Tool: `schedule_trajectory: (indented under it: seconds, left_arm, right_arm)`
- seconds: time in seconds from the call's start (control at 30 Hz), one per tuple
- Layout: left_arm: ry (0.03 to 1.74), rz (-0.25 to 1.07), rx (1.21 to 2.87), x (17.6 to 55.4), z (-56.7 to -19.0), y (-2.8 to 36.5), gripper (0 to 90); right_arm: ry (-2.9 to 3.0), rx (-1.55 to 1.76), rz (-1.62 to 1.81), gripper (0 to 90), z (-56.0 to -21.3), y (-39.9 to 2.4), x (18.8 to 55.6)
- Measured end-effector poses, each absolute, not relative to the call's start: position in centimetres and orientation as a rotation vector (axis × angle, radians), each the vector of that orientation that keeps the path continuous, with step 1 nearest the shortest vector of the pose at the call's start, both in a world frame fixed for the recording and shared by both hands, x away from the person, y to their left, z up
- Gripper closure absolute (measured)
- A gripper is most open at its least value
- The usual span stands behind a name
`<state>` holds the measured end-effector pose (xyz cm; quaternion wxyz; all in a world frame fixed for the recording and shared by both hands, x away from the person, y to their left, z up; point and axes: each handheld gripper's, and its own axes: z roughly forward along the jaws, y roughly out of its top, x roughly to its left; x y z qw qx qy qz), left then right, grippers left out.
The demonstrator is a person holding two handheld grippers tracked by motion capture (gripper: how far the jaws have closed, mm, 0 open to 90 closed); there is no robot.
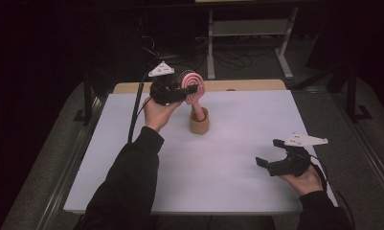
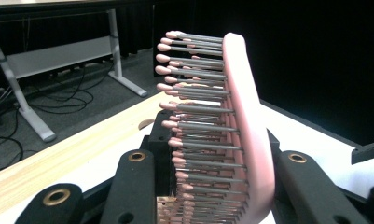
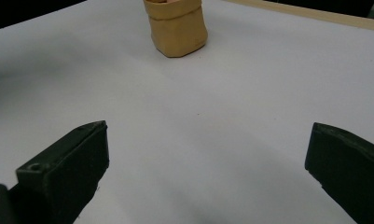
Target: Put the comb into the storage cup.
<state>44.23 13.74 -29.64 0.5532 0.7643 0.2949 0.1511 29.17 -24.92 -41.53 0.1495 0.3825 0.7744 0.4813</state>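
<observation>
Left gripper (image 1: 189, 91) raised over the far middle of the table (image 1: 132, 158), jaws pinched on the head of a pink brush (image 1: 193, 86); in the left gripper view the brush (image 2: 243, 116) stands edge-on between the two black jaws, pad pressed against the right one, grey pins with pink tips pointing left. Brush handle runs down into a small tan cup (image 1: 199, 122), which stands upright on the white sheet; whether the handle touches the cup bottom, cannot tell. Head shows concentric pink and dark rings in the high view. Right gripper (image 1: 270, 153) held low over the near right part of the table, well apart from the cup, jaws spread wide with nothing between them; the right gripper view looks between the jaws at bare white sheet, the cup (image 3: 176, 28) farther off, its wall slightly creased. Wooden table edge (image 1: 247, 85) shows beyond the sheet
</observation>
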Motion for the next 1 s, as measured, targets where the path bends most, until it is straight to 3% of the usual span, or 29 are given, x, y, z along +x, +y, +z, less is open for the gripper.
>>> schedule_trajectory:
  seconds: [1.0]
  left_arm:
    - [0.761, 0.321, 1.766, 44.9, -32.0, 14.1, 63.1]
  right_arm:
    - [2.230, 1.102, 1.377, 0.0, -41.6, -24.9, 29.2]
